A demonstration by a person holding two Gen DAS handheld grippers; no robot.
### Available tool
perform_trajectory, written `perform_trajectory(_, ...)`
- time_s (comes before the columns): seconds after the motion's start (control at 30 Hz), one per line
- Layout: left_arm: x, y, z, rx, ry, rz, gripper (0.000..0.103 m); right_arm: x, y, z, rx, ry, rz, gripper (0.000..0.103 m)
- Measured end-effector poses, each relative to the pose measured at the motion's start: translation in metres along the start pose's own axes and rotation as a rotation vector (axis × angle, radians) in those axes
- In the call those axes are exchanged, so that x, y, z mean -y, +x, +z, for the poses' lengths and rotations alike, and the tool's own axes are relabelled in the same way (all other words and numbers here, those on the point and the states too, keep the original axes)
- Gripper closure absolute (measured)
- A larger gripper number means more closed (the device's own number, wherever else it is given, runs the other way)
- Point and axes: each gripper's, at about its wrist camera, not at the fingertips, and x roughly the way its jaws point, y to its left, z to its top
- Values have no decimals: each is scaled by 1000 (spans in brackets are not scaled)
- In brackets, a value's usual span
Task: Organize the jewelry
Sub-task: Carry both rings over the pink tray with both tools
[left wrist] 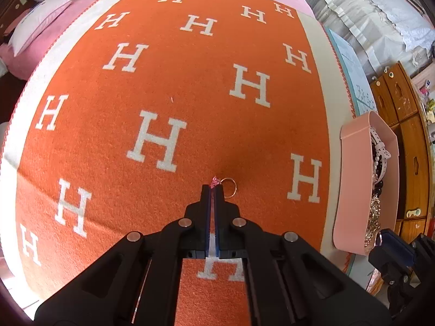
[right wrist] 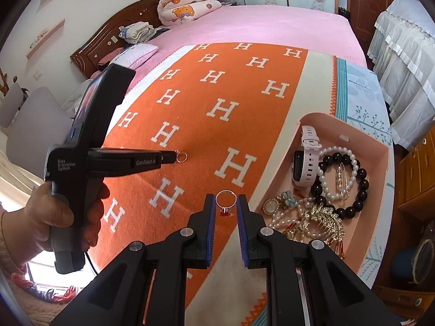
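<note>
While the left gripper (left wrist: 213, 187) pinches a pink-stoned ring (left wrist: 229, 187) at its tips, the right gripper (right wrist: 226, 203) clamps a red-stoned ring (right wrist: 225, 202) (pink tray (right wrist: 380, 146) just right), presumably bound there.

A lived-in bedroom at home: a wide bed (right wrist: 272, 24) under a pink sheet fills the middle, a carved wooden headboard (right wrist: 108, 40) and rolled teddy-bear quilt (right wrist: 187, 5) at upper left, a wooden door (right wrist: 369, 2) at upper right.
</note>
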Motion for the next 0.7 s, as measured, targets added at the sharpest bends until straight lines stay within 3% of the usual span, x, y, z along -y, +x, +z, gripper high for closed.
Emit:
perform_trajectory(0.13, 0, -3, 0, 4, 9, -7, 63, 0, 1, -1, -1, 6, 0, 88)
perform_trajectory(0.4, 5, -7, 3, 55, 51, 4, 65, -2, 7, 2, -5, 13, 8, 88)
perform_trajectory(0.57, 10, -3, 3, 62, 99, 23, 83, -7, 11, 2, -12, 7, 10, 88)
perform_trajectory(0.63, 12, 2, 2, 47, 120, 28, 98, -6, 11, 3, -13, 9, 10, 88)
perform_trajectory(0.7, 14, 3, 0, 57, 139, 32, 98, -6, 12, 4, -14, 12, 10, 88)
